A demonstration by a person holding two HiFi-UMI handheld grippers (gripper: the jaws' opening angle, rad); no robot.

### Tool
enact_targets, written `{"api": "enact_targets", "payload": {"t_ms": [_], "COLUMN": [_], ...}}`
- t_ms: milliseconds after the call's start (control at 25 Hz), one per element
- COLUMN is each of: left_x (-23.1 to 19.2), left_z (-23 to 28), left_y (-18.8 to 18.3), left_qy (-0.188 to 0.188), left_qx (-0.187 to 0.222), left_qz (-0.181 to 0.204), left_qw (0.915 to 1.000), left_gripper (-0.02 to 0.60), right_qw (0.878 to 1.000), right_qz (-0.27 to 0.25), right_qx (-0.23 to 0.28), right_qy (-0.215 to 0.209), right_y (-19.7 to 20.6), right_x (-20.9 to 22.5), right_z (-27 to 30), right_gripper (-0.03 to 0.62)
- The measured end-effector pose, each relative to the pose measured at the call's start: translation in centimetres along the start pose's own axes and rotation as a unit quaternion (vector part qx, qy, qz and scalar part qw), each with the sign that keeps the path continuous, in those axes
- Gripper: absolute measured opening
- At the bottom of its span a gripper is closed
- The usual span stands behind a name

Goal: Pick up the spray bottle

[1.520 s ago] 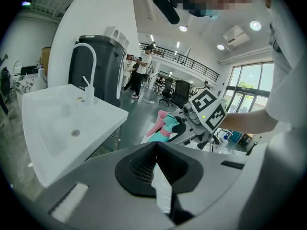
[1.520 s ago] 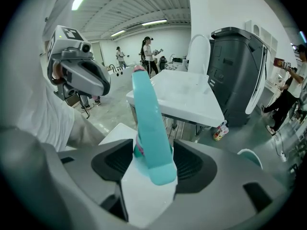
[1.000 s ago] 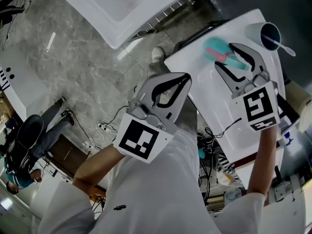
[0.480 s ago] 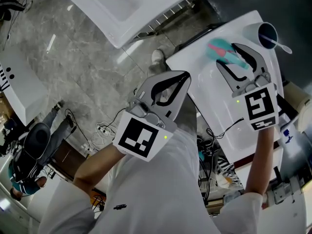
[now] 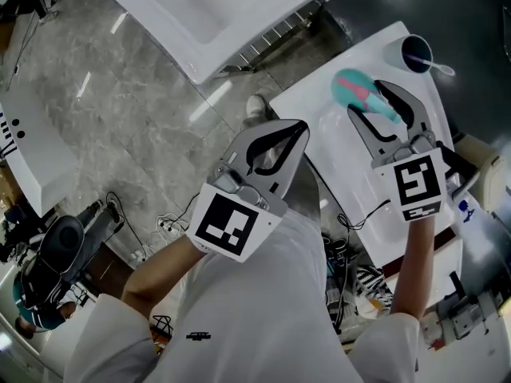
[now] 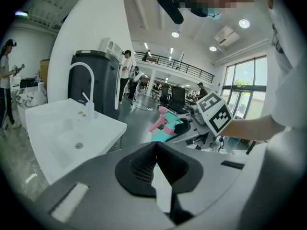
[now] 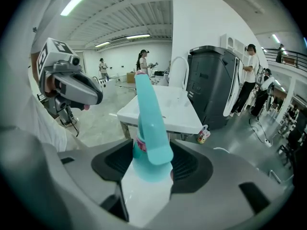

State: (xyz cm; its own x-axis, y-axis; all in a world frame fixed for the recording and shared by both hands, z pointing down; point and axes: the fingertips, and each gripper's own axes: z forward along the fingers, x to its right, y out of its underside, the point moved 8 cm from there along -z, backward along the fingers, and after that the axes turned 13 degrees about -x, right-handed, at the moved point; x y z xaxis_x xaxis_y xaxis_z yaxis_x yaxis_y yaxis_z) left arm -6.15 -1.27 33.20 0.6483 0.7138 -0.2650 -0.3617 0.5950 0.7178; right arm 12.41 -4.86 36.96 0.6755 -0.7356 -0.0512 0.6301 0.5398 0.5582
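Observation:
The spray bottle [image 5: 354,86] is teal with a pink trigger and is over the white table [image 5: 315,122]. My right gripper [image 5: 366,96] is shut on it, one pad against each side of the teal body [image 7: 149,143]. The bottle's head points away from the right gripper [image 7: 153,159]. In the left gripper view the spray bottle [image 6: 165,124] leans, pink trigger uppermost, beside the right gripper's marker cube [image 6: 216,115]. My left gripper [image 5: 301,126] hangs in front of my chest, left of the table, jaws shut and holding nothing [image 6: 156,145].
A white cup [image 5: 413,54] with a spoon stands at the table's far corner. A white sink unit [image 5: 207,14] with a curved tap [image 6: 81,75] is across the grey floor. A dark bin [image 7: 216,85] stands behind it. People stand around the hall, one at lower left [image 5: 48,270].
The right gripper keeps its hold and has shifted slightly with the bottle, nearer the cup in the head view. The left gripper has barely moved.

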Motion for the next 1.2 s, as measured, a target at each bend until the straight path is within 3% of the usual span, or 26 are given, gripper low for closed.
{"api": "enact_targets", "payload": {"t_ms": [640, 1200], "left_x": [3.1, 5.0], "left_z": [-6.0, -11.6], "left_y": [-1.6, -2.2], "left_qy": [-0.012, -0.03], "left_qx": [0.057, 0.111], "left_qz": [0.019, 0.055], "left_qw": [0.9981, 0.9918], "left_gripper": [0.005, 0.005], "right_qw": [0.99, 0.962], "right_qz": [0.086, 0.15], "right_qx": [0.067, 0.148], "right_qy": [0.088, 0.175], "right_y": [-1.3, -1.0], "right_x": [-4.7, -10.4], "right_z": [-10.6, -19.2], "right_gripper": [0.23, 0.23]}}
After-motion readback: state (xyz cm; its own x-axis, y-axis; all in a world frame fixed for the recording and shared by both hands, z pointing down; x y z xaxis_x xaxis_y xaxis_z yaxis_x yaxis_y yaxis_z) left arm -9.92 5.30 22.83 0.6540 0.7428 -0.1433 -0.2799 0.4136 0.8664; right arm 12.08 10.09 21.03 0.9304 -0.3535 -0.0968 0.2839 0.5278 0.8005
